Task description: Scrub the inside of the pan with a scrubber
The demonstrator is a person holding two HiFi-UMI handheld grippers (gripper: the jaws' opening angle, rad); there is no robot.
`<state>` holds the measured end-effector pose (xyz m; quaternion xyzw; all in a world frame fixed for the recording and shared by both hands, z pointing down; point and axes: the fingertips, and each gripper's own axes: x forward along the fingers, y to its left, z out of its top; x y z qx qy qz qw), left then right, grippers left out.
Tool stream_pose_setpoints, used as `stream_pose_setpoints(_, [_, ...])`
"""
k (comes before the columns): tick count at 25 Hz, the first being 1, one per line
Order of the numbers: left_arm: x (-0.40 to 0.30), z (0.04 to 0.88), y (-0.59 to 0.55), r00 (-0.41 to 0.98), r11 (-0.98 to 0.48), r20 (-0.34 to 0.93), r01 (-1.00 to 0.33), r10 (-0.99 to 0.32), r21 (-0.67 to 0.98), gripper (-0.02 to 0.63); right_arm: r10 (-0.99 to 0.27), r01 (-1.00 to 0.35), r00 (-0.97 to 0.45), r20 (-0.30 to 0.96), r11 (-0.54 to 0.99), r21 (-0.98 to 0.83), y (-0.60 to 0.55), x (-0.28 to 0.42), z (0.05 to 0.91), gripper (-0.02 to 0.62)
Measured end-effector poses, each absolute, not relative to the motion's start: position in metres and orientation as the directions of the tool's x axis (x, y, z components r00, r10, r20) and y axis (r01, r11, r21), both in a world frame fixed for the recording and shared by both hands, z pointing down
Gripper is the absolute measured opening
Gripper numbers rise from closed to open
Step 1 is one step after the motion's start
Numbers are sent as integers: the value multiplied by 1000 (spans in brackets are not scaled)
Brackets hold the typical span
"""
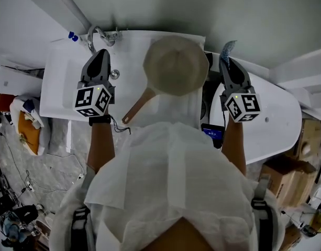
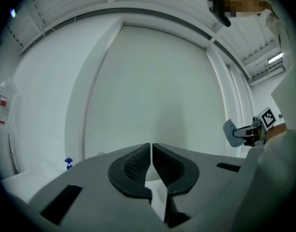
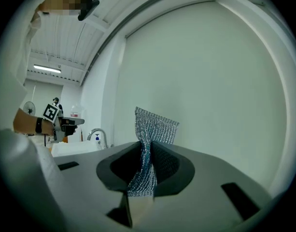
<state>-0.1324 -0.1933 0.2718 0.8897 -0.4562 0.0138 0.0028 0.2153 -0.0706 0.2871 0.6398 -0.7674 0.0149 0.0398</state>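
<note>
A cream pan (image 1: 174, 65) with a wooden handle (image 1: 139, 106) rests on the white sink top (image 1: 61, 88), between my two grippers. My left gripper (image 1: 102, 54) is held to the pan's left, near the tap. Its jaws (image 2: 151, 154) are shut with nothing between them. My right gripper (image 1: 225, 63) is held to the pan's right and is shut on a silvery mesh scrubber (image 1: 228, 48). In the right gripper view the scrubber (image 3: 154, 123) sticks up out of the pads of that gripper (image 3: 148, 151). Both grippers point at the bare wall, apart from the pan.
A chrome tap (image 1: 97, 35) and a blue-capped bottle (image 1: 72, 36) stand at the sink's back left, with a drain (image 1: 114, 73) near the left gripper. A dark device with a blue screen (image 1: 212, 133) lies to the pan's right. Cardboard boxes (image 1: 286, 178) stand at the right, clutter (image 1: 29, 129) at the left.
</note>
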Motion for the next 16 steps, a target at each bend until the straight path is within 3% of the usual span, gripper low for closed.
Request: stream_pose_setpoints(16, [-122, 272, -192, 610, -611, 41, -792, -792, -19, 28, -984, -986, -156, 91, 160, 48, -65, 223, 290, 58])
